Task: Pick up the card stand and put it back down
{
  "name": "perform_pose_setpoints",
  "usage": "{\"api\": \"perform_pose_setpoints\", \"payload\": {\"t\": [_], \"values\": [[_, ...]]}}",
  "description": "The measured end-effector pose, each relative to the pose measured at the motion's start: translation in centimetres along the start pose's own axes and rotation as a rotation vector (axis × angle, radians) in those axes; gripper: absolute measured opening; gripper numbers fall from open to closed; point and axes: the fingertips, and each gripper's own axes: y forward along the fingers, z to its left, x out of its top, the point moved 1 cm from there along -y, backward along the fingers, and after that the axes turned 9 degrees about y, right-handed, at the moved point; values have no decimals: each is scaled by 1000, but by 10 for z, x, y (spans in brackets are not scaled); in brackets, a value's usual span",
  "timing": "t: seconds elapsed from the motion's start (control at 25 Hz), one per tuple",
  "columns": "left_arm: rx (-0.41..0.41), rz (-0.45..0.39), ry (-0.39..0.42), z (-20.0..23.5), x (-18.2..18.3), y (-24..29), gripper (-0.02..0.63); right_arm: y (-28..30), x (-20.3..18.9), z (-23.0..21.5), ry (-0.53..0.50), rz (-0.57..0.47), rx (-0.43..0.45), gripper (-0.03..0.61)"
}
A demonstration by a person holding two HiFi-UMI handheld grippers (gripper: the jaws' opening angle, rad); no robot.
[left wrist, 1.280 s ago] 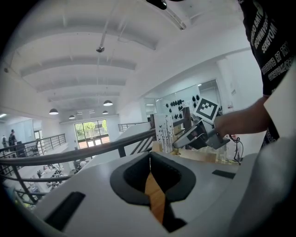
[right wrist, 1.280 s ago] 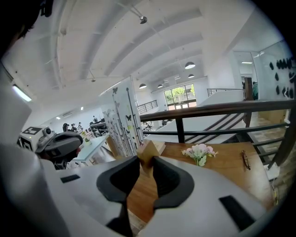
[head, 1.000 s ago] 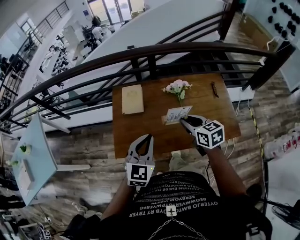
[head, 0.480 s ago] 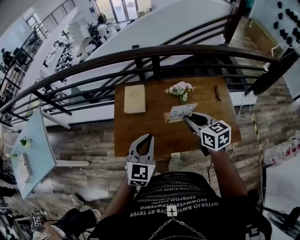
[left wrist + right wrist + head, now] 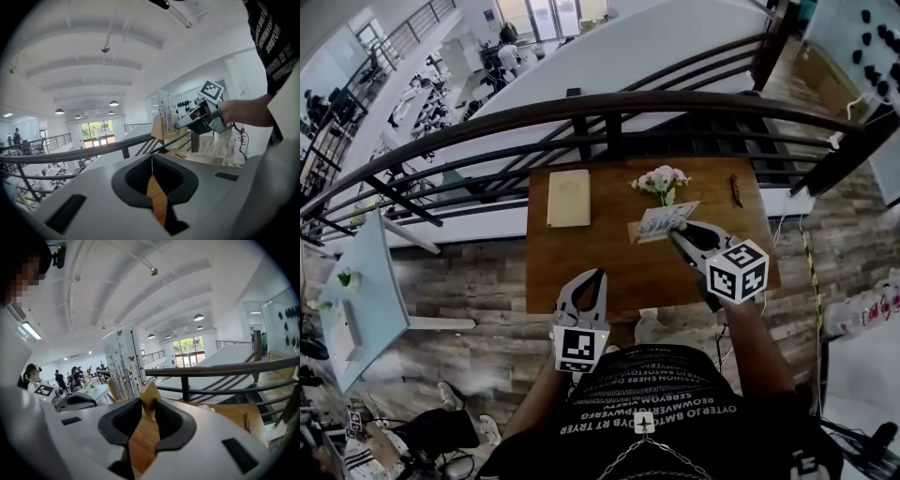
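Head view: left gripper [image 5: 594, 276] hovers with jaws pressed together, nothing between them; the right gripper [image 5: 677, 236] has its jaws clamped on the wooden base of the card stand [image 5: 664, 220], now higher above the wooden table [image 5: 581, 258] than a second ago; a dark railing [image 5: 581, 108] runs beyond

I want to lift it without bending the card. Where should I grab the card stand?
Grip the card stand by its wooden base, at one end, coming in low from the person's side. The card is thin and stands up, so pinch the block, as the right tongs do.
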Motion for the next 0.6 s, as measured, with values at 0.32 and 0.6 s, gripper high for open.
{"api": "perform_pose_setpoints", "payload": {"t": [0.32,0.6], "values": [[-5,17,-5,-2,-5,15,28,13,-12,-15,21,25,15,94],[-15,39,-4,-4,-7,29,28,25,-25,-32,61,28,24,92]]}}
